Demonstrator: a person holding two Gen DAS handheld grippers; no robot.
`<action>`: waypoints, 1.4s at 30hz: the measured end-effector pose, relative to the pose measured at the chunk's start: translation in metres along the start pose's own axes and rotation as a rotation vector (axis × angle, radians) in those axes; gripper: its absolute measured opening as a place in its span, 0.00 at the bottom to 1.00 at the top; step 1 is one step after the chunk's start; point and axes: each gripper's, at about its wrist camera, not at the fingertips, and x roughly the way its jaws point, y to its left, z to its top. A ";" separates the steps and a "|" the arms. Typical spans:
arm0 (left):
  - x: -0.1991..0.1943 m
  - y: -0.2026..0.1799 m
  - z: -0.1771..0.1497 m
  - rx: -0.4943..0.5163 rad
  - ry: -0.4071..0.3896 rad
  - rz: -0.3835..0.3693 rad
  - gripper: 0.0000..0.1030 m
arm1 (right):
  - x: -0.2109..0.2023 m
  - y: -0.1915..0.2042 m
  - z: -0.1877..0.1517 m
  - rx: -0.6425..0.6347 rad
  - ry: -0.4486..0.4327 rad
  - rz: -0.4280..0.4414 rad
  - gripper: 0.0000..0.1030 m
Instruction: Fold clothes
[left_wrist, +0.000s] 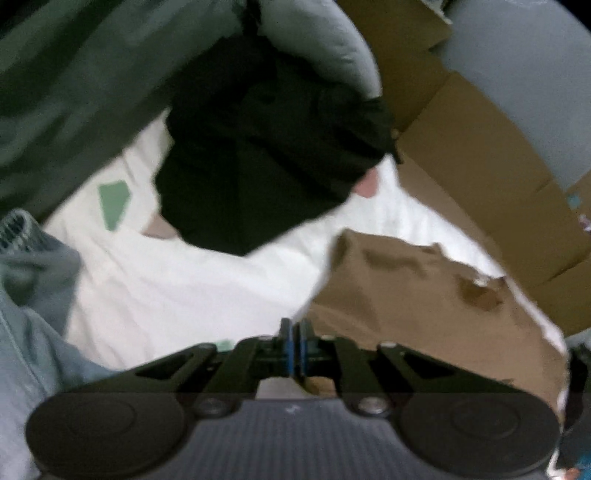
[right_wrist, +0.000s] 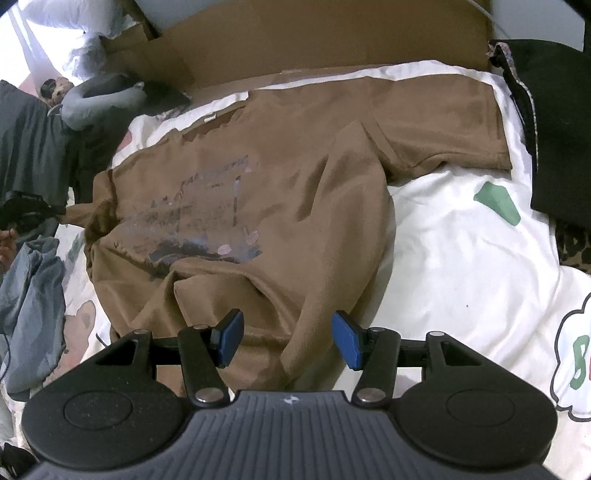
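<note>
The left gripper (left_wrist: 295, 345) is pinching the brown shirt's (right_wrist: 258, 192) edge, fingers nearly together. The right gripper (right_wrist: 288, 339) is hovering wide over its hem. White bedsheet (right_wrist: 461, 258) is lying bare beside it.

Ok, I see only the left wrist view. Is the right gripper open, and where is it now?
Observer: The right gripper is open, nothing between its pads, above the near edge of the brown T-shirt.
Operator: How does the shirt lie?
Observer: Print side up and rumpled, with one sleeve spread toward the black garment.
Operator: Does my left gripper hold it?
Observer: It seems so: in the right wrist view the shirt's far corner is drawn to a point at a dark gripper.
</note>
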 end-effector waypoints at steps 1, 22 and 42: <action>0.001 0.004 0.002 0.008 0.002 0.023 0.03 | 0.001 0.000 0.000 -0.001 0.002 -0.002 0.58; 0.017 0.051 0.026 0.026 -0.008 0.244 0.03 | 0.012 0.002 -0.002 0.001 0.033 -0.024 0.58; 0.006 0.057 0.015 -0.159 -0.073 0.203 0.23 | 0.010 -0.002 -0.005 0.009 0.038 -0.031 0.58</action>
